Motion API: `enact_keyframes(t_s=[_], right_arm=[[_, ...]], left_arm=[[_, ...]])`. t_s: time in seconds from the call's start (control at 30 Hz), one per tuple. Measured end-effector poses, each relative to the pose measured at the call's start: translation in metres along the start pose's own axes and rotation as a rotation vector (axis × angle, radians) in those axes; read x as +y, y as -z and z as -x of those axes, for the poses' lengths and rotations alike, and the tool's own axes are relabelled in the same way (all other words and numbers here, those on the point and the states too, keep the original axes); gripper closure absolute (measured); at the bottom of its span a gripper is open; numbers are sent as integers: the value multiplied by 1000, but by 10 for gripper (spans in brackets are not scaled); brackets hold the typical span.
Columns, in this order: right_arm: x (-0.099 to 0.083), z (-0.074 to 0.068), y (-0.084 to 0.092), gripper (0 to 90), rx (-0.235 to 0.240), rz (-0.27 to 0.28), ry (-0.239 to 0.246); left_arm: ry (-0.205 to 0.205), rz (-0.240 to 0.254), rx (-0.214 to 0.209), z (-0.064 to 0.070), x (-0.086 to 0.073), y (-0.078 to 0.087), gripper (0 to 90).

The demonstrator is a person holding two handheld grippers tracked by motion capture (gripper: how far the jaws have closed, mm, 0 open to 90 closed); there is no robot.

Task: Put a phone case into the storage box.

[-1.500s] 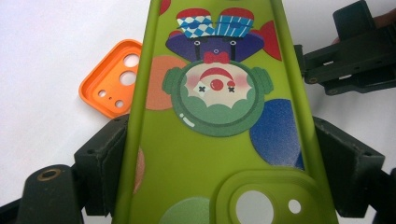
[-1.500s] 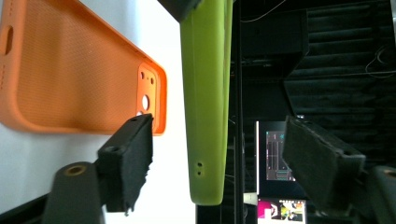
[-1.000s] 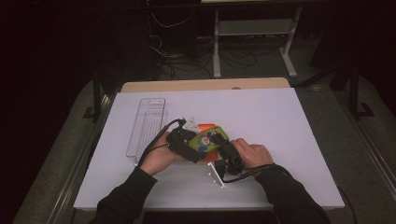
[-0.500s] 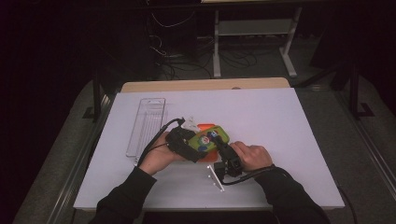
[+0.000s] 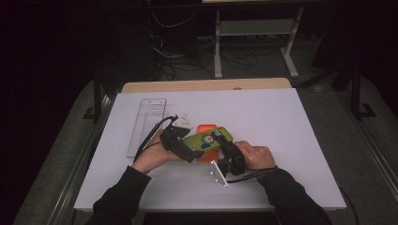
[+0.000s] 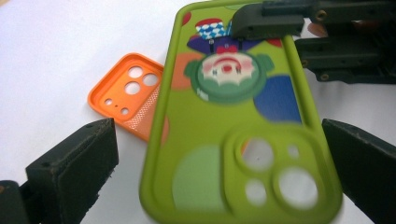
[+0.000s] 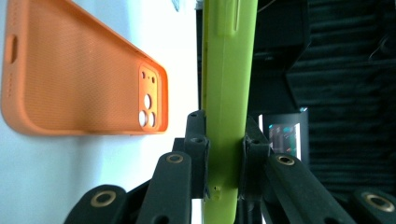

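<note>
My right hand-held gripper [image 7: 223, 161] pinches the green phone case [image 6: 233, 126] by its edge; left hand-held gripper [image 6: 219, 186] gapes wide. Light, bendy silicone probably. Orange case [image 6: 128, 95] at 10 o'clock.

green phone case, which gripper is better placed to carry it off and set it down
Right. The right gripper is already shut on the green phone case, pinching its end edge-on. The left gripper is open, its jaws standing wide either side of the case's camera end without touching. The orange case lies flat beneath.

Left tongs [image 6: 219, 154] spread wide, right tongs [image 7: 224, 154] clamped, hands close together
</note>
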State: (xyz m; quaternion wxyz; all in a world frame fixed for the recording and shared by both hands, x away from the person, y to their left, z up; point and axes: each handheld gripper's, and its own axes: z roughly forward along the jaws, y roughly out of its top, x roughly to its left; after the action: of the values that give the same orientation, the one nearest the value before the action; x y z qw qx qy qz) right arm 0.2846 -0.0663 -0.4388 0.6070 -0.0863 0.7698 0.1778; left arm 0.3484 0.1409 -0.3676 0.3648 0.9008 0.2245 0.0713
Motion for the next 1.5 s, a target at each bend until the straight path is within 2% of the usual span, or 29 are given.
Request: enact_keyframes(t_s=[0.1, 0.13, 0.2, 0.23, 0.27, 0.3, 0.33, 0.43, 0.47, 0.5, 0.57, 0.6, 0.63, 0.67, 0.7, 0.83, 0.87, 0.9, 1.0, 1.03, 1.2, 1.27, 1.33, 1.37, 1.43, 1.5], right_arm=[[-4, 3, -1, 758, 24, -13, -67], [-6, 4, -2, 758, 31, -16, -90], [-10, 6, -2, 758, 80, -31, -145], [-11, 7, -3, 758, 90, -38, -168], [-12, 8, -4, 758, 94, -33, -199], [-14, 12, -5, 758, 95, -23, -209], [-15, 13, -5, 758, 109, -35, -245], [-18, 16, -6, 758, 148, -42, -302], [-20, 18, -7, 758, 156, -45, -329], [-20, 18, -7, 758, 161, -42, -353], [-21, 21, -6, 758, 193, -50, -435], [-21, 22, -7, 758, 212, -48, -493], [-22, 22, -7, 758, 207, -46, -519], [-23, 24, -7, 758, 224, -42, -548], [-24, 25, -8, 758, 235, -45, -572], [-31, 30, -10, 758, 257, -42, -644], [-32, 32, -10, 758, 274, -42, -682], [-33, 32, -10, 758, 280, -42, -699], [-38, 35, -11, 758, 297, -36, -758], [-38, 35, -11, 758, 309, -37, -813], [-43, 39, -14, 757, 365, -34, -927], [-45, 40, -14, 757, 396, -38, -1002], [-48, 41, -15, 757, 415, -35, -1044], [-49, 42, -16, 757, 430, -32, -1085], [-53, 43, -17, 757, 449, -31, -1116], [-56, 44, -18, 757, 466, -30, -1165]], left_arm=[[45, 27, -5, -1, -2, 2, 0], [26, 12, -5, -3, -2, 4, 0], [19, 4, 5, -5, -3, 5, 0], [34, 16, 6, -5, -3, 4, 0], [25, 15, 8, -6, -3, 5, 0], [37, 21, 12, -5, -3, 5, 0], [38, 18, 18, -6, -4, 5, 0], [53, 10, 36, -7, -4, 6, 0], [66, 23, 40, -7, -5, 6, 0], [43, -1, 45, -9, -4, 7, 0], [62, 11, 52, -8, -5, 7, 0], [66, 12, 52, -7, -5, 7, 0], [51, 9, 52, -8, -5, 7, 0], [41, 19, 61, -9, -4, 7, 0], [26, 6, 64, -9, -4, 8, 0], [40, 12, 68, -9, -5, 8, 0], [47, 13, 69, -8, -5, 8, 0], [53, 14, 68, -8, -5, 8, 0], [44, 14, 71, -10, -5, 9, 0], [44, 14, 73, -10, -5, 9, 0], [51, 16, 74, -10, -5, 8, 0], [54, 19, 76, -10, -5, 8, 0], [53, 18, 79, -10, -5, 8, 0], [54, 17, 80, -10, -5, 8, 0], [58, 19, 80, -10, -5, 8, 0], [60, 20, 82, -10, -5, 8, 0]])
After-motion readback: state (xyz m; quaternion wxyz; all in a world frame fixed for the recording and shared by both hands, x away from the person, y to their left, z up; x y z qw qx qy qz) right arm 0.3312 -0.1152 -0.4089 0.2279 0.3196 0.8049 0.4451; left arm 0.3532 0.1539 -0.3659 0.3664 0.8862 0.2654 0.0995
